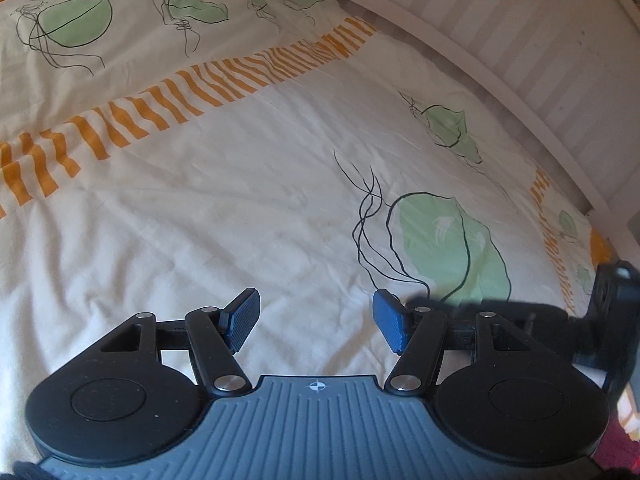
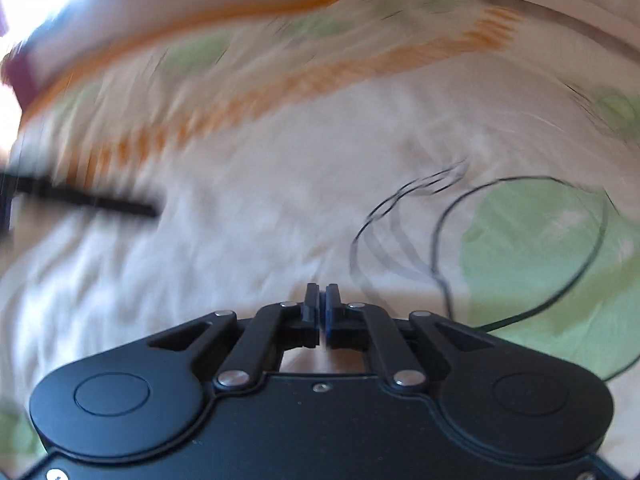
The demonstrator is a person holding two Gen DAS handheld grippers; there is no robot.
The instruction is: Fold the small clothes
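While the left tongs (image 1: 316, 322) hang spread over the bedsheet (image 1: 240, 208), nothing sits between them. Right tongs (image 2: 322, 312) — pressed together, lower centre, view blurred.

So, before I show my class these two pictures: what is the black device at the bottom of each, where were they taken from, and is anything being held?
Each picture comes from a camera mounted on a hand-held, two-finger gripper, looking forward along its fingers. The sharp picture is from the left gripper: its blue-padded fingers stand apart, holding nothing. The blurred one is from the right gripper, fingers pressed together, nothing visible between them. Below lies a cream bedcover with green leaves and an orange striped band. No small clothes appear.
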